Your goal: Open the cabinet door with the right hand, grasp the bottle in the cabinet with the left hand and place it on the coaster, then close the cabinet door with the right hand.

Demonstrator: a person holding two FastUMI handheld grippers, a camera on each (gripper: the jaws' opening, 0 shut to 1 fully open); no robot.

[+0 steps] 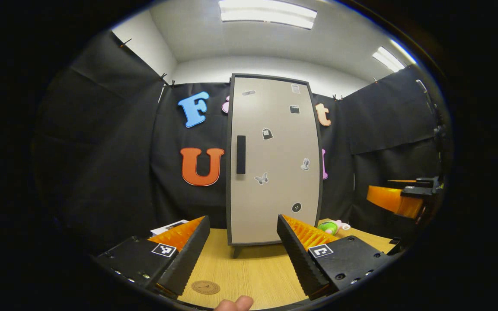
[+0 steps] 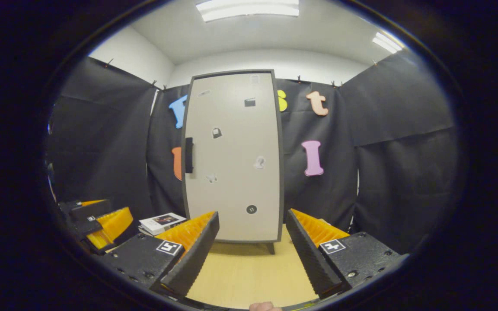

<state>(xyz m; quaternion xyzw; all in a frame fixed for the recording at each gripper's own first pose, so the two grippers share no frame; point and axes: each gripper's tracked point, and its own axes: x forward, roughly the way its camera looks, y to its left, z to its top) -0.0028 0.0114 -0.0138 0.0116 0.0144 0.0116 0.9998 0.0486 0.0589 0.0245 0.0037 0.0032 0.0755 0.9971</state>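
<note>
Fingertip skin (image 1: 234, 304) shows at the very bottom of the left gripper view, just behind the left hand-held gripper (image 1: 243, 250), whose fingers stand wide apart with nothing between them. Between and just ahead of the fingers, on the wooden counter (image 1: 253, 272), lies the round brown coaster (image 1: 205, 287), close to the left finger. Farther ahead stands the cabinet (image 1: 275, 160), its door shut, the dark handle (image 1: 241, 154) near the door's left edge. Bare counter runs from the fingers to the cabinet's foot. A green and pink toy (image 1: 333, 226) lies to the right of the cabinet, and a booklet (image 1: 169, 226) to its left. The other gripper (image 1: 400, 196) hovers at the right edge, well apart from the door.

Seen in the right gripper view, the right hand-held gripper (image 2: 252, 248) is also spread open and empty, aimed at the closed cabinet door (image 2: 236, 160). Its handle (image 2: 189, 155) sits up and to the left of the fingers, apart from them. Open counter (image 2: 249, 272) lies between. The left gripper (image 2: 102, 224) hangs at the left, beside a booklet (image 2: 162, 222).
</note>
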